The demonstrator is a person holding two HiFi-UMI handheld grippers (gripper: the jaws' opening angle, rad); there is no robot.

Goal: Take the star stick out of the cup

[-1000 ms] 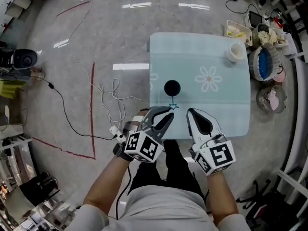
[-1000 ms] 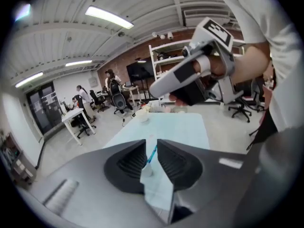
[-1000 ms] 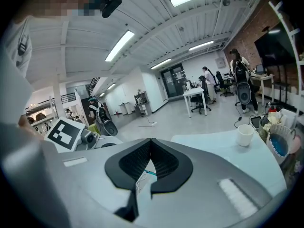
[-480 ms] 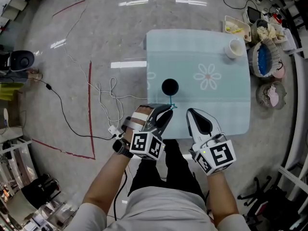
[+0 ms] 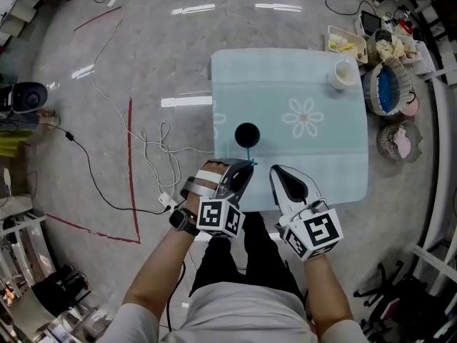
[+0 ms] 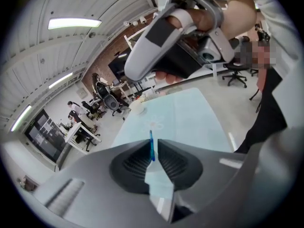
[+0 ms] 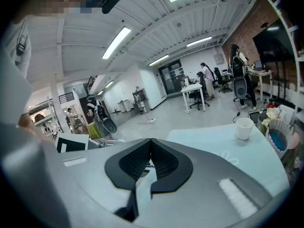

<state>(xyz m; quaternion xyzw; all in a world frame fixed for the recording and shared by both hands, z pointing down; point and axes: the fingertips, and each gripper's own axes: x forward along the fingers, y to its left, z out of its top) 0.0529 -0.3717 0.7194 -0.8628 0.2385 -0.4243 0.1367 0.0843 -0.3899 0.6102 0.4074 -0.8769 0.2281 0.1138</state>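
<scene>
Head view, looking steeply down: a pale blue bench [image 5: 321,156] with a daisy print. A black cup [image 5: 247,135] stands near its left front corner. The star stick [image 5: 248,154], thin and teal, leans out of the cup's near rim, and its long axis runs from the cup toward me.

My left claw [image 5: 245,166] sits at the stick's near end, just in front of the cup. In the left gripper view its jaws are pressed almost together with the blue stick [image 6: 151,145] upright between the ribbed pads, so I read it as gripping the stick. The star itself is hidden at the claw's tip. The far end looks to be in the cup, so the stick is not yet out.

My right claw [image 5: 275,170] hangs just beside the left one, jaws together on nothing, and is farther from the cup.

A second ago the left jaws stood spread around the visible star. Now they have closed on the stick.

I judge the coming pull should follow the stick's lean, back toward me and up.
</scene>
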